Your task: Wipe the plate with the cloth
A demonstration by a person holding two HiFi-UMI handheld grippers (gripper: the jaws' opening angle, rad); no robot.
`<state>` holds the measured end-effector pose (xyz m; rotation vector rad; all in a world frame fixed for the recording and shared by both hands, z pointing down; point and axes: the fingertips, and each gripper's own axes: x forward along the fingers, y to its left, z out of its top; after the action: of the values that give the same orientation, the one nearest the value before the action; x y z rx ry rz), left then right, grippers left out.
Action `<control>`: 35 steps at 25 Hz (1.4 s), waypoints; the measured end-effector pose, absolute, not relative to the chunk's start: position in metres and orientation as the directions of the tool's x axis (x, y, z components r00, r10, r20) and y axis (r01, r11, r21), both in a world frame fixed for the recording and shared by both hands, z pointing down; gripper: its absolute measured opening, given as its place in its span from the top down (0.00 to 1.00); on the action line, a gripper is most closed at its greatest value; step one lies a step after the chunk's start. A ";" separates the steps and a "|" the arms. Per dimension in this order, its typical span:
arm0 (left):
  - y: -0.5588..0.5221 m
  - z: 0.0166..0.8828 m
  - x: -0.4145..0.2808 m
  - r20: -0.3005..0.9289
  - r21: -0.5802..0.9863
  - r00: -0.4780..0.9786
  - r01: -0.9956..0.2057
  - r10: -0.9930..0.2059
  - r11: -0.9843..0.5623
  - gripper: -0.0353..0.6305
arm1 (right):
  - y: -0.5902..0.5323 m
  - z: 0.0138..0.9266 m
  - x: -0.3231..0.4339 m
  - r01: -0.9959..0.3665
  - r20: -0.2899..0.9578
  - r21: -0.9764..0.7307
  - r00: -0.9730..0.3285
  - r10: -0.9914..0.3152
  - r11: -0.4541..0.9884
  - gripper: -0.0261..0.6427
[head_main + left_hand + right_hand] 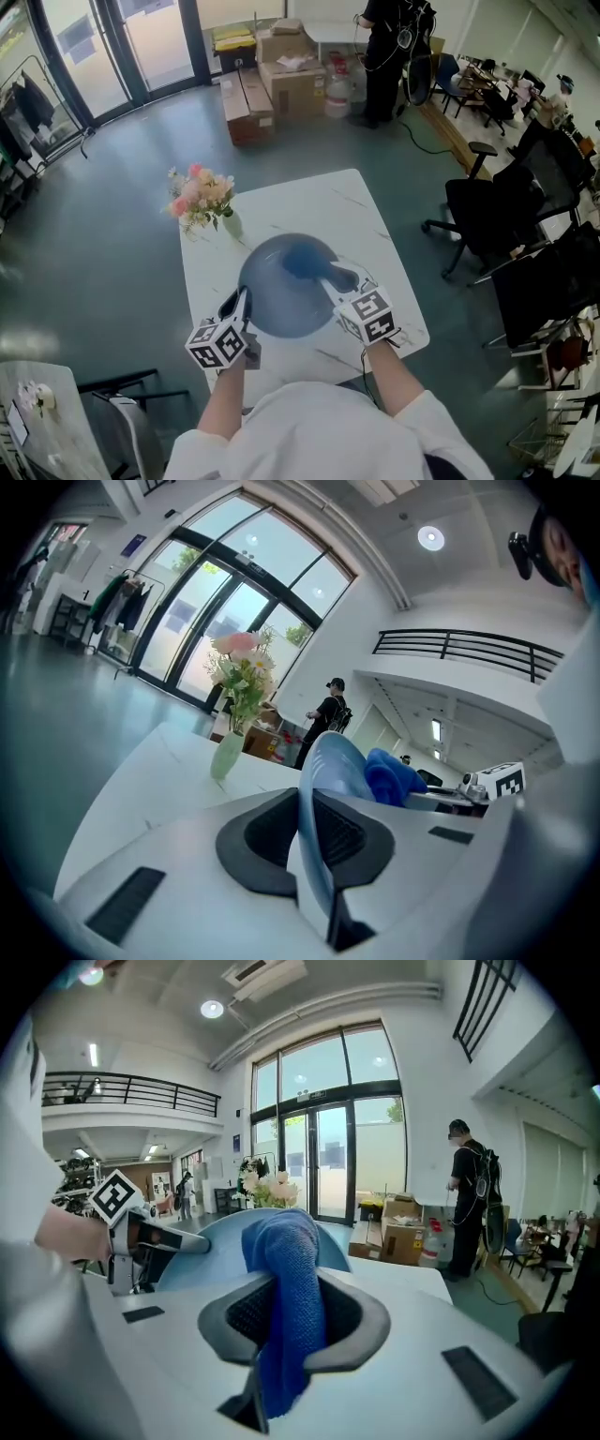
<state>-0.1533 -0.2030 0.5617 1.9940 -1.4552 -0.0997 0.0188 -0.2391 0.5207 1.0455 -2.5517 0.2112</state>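
Observation:
A light blue plate [281, 291] hangs tilted above the white table [347, 211], held by its left rim in my left gripper [239, 305]. In the left gripper view the plate's edge [314, 836] is pinched between the jaws. My right gripper [330, 281] is shut on a blue cloth [298, 260], which rests against the plate's face. In the right gripper view the cloth [286, 1307] hangs out of the closed jaws, with the plate [216, 1237] behind it and the left gripper [150, 1237] at the left.
A small vase of pink flowers [202, 202] stands at the table's far left corner. Office chairs [497, 216] stand to the right, cardboard boxes [281, 80] and a standing person [384, 56] lie beyond the table.

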 end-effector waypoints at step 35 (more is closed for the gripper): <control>-0.216 0.700 -0.151 0.583 0.578 0.308 -0.808 -0.751 0.117 0.88 | -0.221 0.534 0.062 -0.780 0.337 -0.110 -0.613 -0.715 0.617 0.82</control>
<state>-0.1509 -0.2157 0.7001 1.6322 -1.4444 0.0750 0.0624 -0.2205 0.5336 1.2193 -2.5824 0.3597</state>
